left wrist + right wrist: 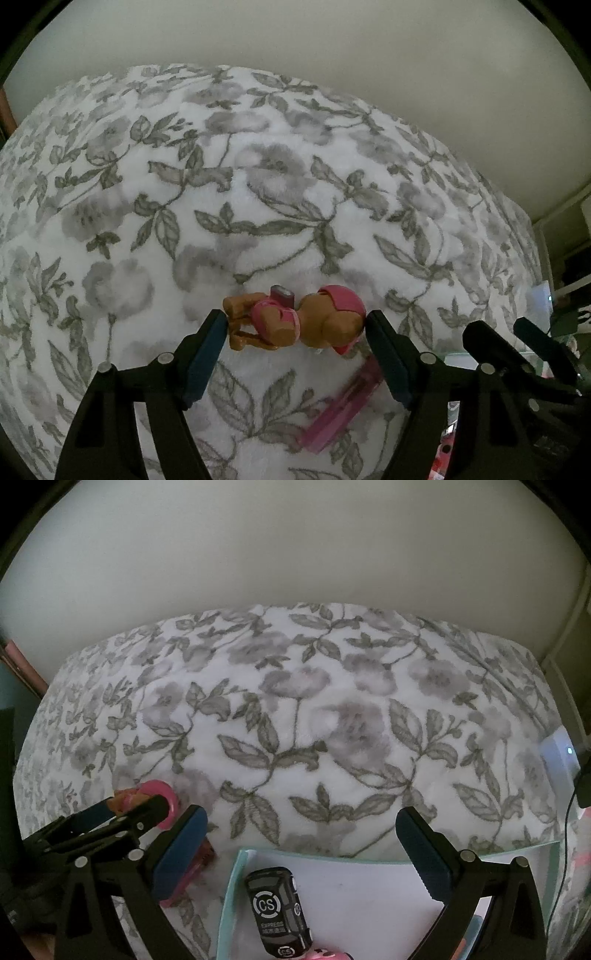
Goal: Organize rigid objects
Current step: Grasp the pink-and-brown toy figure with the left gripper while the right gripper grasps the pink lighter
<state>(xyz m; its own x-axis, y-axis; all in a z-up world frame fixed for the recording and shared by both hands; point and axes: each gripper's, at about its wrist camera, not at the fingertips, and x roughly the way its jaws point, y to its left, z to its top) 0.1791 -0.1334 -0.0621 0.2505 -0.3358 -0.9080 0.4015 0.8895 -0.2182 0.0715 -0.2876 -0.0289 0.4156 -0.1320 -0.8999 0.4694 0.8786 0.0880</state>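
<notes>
Left hand-held gripper [295,323] gapes around the toy dog [295,321]; clench squarely mid-body; right hand-held gripper [301,829] released

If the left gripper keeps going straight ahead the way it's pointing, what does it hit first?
Most likely the brown toy dog in the pink helmet and vest. It lies on its side on the grey floral blanket, directly between the fingertips of the open left gripper. Whether the pads already touch it is unclear.

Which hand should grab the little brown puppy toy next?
Left. The left gripper is open with the puppy toy right between its fingers; the right gripper is open above the box.
</notes>
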